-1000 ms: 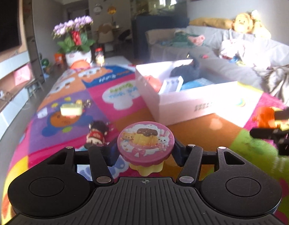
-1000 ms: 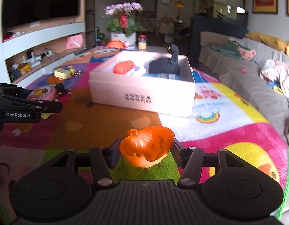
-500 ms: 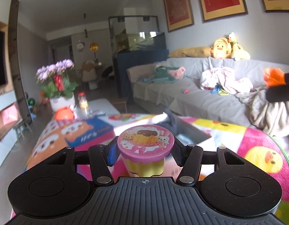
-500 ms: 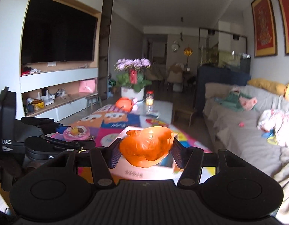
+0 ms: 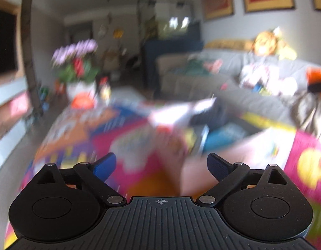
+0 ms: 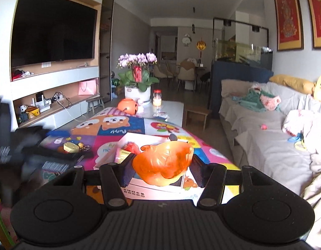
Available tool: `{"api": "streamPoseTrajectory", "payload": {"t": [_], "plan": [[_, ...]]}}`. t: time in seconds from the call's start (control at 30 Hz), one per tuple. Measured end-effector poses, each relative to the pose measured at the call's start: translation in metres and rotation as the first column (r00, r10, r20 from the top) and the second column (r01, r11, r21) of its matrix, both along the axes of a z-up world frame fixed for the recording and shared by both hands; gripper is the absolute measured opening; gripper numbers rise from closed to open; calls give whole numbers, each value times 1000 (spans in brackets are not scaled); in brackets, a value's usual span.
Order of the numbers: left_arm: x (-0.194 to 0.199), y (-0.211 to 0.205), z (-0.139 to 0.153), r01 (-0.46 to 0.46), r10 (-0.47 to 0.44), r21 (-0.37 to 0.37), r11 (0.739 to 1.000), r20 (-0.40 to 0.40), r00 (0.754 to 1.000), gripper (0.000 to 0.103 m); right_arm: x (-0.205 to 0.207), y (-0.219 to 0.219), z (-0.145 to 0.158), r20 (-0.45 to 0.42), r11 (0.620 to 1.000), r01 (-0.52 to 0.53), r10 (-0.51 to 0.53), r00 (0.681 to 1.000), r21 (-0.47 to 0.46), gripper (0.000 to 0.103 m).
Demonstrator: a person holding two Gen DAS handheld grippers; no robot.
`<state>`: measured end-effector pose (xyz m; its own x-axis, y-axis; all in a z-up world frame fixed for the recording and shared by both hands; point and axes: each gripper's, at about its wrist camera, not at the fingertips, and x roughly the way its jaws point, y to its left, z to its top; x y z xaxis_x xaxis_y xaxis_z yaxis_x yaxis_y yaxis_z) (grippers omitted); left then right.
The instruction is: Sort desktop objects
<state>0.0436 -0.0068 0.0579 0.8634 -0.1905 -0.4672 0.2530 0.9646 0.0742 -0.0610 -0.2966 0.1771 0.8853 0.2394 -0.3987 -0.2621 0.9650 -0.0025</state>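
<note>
My left gripper (image 5: 160, 158) hangs over the colourful mat (image 5: 139, 162), its jaws opening wide with nothing between the blue pads (image 5: 104, 165). This view is badly blurred. The white box (image 5: 193, 162) lies just ahead and to the right of it. My right gripper (image 6: 162, 162) is shut on an orange toy half-shell (image 6: 162, 162) and holds it in the air above the near end of the white box (image 6: 139, 191). The shell (image 5: 315, 76) also shows at the right edge of the left wrist view. The left gripper (image 6: 21, 150) appears as a dark blur on the left.
A yellow keyring toy (image 6: 71, 147) lies on the mat (image 6: 110, 125) left of the box. An orange ball (image 6: 128, 106), a flower pot (image 6: 137, 91) and a jar (image 6: 157, 100) stand at the far end. A grey sofa (image 6: 264, 137) runs along the right.
The left jaws have sprung open and the pink-lidded yellow cup they held is gone from view. The right gripper has risen with the orange shell, over the white box.
</note>
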Motion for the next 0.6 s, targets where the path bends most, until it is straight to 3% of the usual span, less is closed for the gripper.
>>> {"api": "streamPoseTrajectory", "payload": {"t": [0.13,0.33,0.43,0.53,0.6], "plan": [[-8,31,-30,-66,66,8,998,-101,993,99,36,11,3,-69,997,-52,56,996,55,56],[-17,59,-35,-119,114,-33,992,-114,987,101,123,42,27,-94,995,-47,55,994,89,56],[-20,74,-36,-161,156,-38,986,-109,982,102,170,68,25,-85,999,22,-20,996,28,74],[-24,92,-42,-204,197,-50,978,-117,973,102,193,81,15,-116,999,48,-46,992,19,74],[-22,106,-44,-233,217,-106,967,-150,965,102,194,86,9,-141,998,41,-34,989,46,74]]}}
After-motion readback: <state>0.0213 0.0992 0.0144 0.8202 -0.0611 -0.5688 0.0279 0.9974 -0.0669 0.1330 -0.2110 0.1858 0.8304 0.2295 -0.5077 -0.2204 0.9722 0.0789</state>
